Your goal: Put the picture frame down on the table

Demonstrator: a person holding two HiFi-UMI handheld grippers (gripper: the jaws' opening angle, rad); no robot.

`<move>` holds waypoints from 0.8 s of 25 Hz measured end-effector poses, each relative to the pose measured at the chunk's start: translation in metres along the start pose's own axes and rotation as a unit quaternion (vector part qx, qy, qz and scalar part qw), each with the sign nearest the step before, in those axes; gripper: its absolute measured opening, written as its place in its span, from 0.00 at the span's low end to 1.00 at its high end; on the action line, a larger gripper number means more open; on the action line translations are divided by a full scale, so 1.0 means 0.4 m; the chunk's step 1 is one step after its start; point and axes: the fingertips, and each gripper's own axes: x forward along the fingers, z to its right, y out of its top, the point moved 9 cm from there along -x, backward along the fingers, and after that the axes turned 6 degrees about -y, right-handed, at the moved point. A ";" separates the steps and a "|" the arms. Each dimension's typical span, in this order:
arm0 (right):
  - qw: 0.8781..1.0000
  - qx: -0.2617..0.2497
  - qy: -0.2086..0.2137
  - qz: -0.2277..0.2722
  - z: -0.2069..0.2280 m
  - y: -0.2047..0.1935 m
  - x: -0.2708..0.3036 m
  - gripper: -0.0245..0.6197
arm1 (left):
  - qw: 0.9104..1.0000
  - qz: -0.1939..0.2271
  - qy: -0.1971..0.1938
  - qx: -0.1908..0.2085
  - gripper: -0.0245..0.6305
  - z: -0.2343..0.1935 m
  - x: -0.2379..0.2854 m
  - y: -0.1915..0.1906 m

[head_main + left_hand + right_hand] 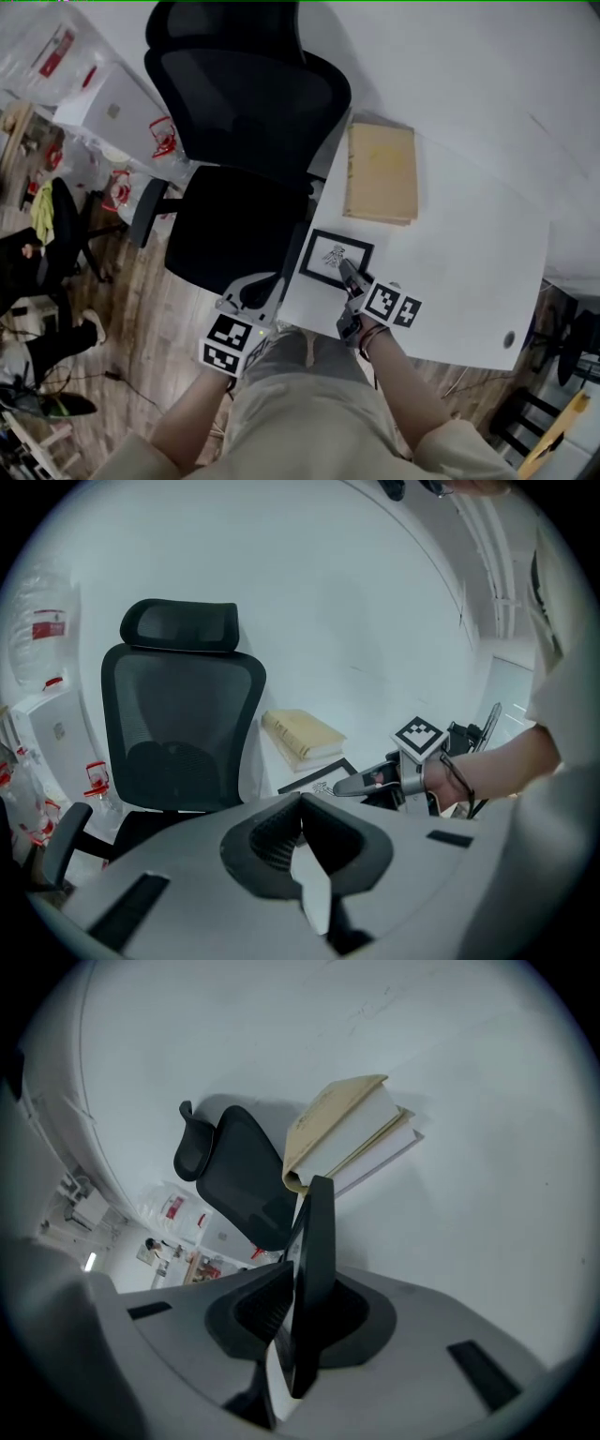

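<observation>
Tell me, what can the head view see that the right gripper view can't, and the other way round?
Only the head view shows the left gripper and right gripper from above, the person's forearms, the wooden floor, and the drawing in the picture frame. Only the right gripper view shows that frame edge-on between its fingers. Both show the frame, the tan book, the black chair and the white table.

Left hand-held gripper (251, 291) closed, right hand-held gripper (347, 270) clamped
</observation>
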 end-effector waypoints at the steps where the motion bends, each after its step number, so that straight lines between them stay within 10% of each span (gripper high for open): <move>1: 1.000 -0.017 -0.015 0.002 0.003 -0.003 0.004 0.17 | 1.000 -0.004 -0.004 -0.002 0.07 -0.003 0.005 -0.006; 8: 0.986 -0.113 -0.120 0.023 0.021 -0.011 0.012 0.39 | 0.999 -0.019 -0.026 -0.032 0.07 0.000 0.044 -0.032; 20: 0.976 -0.163 -0.144 -0.001 0.048 -0.016 0.037 0.45 | 0.998 -0.026 -0.031 -0.057 0.07 0.035 0.096 -0.037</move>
